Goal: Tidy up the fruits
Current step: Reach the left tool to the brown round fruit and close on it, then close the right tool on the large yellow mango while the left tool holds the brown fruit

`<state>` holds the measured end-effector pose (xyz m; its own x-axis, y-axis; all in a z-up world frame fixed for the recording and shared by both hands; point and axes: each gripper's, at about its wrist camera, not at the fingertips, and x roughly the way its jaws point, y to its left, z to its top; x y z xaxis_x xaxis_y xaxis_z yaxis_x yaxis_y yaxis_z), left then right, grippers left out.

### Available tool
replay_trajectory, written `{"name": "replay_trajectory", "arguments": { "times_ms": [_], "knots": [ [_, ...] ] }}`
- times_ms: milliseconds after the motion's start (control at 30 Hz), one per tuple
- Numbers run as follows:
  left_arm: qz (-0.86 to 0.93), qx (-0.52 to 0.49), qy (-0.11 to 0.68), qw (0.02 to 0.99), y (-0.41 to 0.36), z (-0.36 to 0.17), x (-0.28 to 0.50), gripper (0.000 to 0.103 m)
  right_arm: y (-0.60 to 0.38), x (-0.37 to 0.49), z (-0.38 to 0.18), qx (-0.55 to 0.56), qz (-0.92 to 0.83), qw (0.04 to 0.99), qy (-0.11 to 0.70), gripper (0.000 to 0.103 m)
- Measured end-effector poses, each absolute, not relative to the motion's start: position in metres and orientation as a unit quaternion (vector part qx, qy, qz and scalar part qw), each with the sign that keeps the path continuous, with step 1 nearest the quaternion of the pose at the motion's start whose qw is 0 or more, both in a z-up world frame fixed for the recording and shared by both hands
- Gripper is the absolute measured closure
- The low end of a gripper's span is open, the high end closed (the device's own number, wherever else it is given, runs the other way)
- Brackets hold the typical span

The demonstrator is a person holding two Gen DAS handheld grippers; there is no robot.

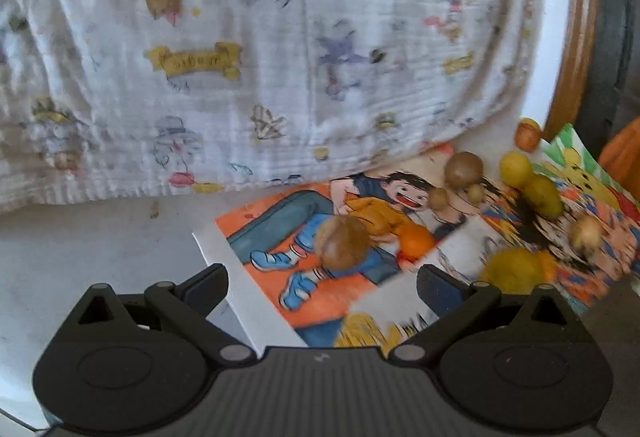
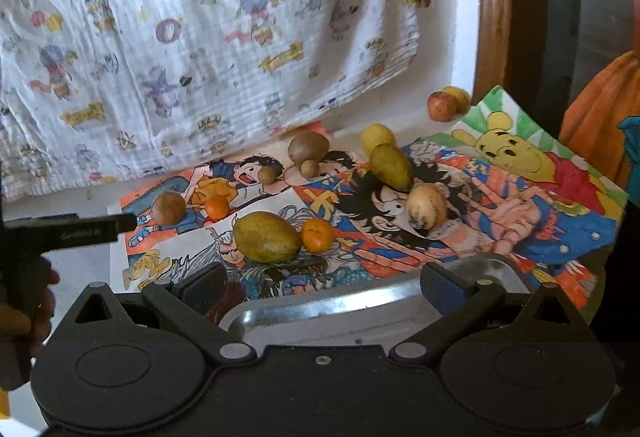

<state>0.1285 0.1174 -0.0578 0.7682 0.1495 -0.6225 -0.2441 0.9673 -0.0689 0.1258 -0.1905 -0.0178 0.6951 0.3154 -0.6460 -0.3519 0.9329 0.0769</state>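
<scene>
Fruits lie scattered over cartoon posters (image 2: 500,197). In the left wrist view a round brown fruit (image 1: 342,243) and a small orange (image 1: 416,243) lie just ahead of my open left gripper (image 1: 322,291), nothing between its fingers. Further right are brown fruits (image 1: 464,167), yellow-green fruits (image 1: 542,197) and a blurred yellow one (image 1: 508,271). In the right wrist view my right gripper (image 2: 324,289) stands open over a steel tray (image 2: 320,309). Just beyond it lie a green mango-like fruit (image 2: 266,237) and an orange (image 2: 317,235). The left gripper (image 2: 80,231) reaches in from the left near a brown fruit (image 2: 168,208).
A printed white cloth (image 2: 180,37) hangs along the back. A wooden-rimmed upright (image 2: 494,9) stands at the back right, with a red fruit (image 2: 442,107) and a yellow one at its foot. Orange fabric (image 2: 600,109) is at the right edge. Bare white surface (image 1: 100,237) lies left.
</scene>
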Motion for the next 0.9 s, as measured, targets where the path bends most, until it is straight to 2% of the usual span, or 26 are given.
{"name": "replay_trajectory", "arguments": {
  "times_ms": [333, 467, 533, 667, 900],
  "knots": [
    [0.083, -0.042, 0.337, 0.937, 0.123, -0.089, 0.192, 0.005, -0.149, 0.176, -0.035, -0.052, 0.200, 0.911, 0.358, 0.000],
    [0.080, -0.030, 0.342, 0.936, 0.119, -0.099, 0.206, 0.020, -0.143, 0.191, -0.043, -0.056, 0.202, 0.908, 0.364, 0.000],
    [0.075, -0.028, 0.346, 0.935, 0.117, -0.103, 0.211, 0.023, -0.140, 0.197, -0.047, -0.058, 0.203, 0.906, 0.366, 0.000],
    [0.069, -0.026, 0.355, 0.932, 0.117, -0.109, 0.219, 0.039, -0.137, 0.208, -0.055, -0.055, 0.204, 0.903, 0.373, 0.000],
    [0.054, -0.034, 0.360, 0.931, 0.121, -0.115, 0.225, 0.051, -0.128, 0.220, -0.064, -0.056, 0.223, 0.896, 0.380, 0.000]
  ]
}}
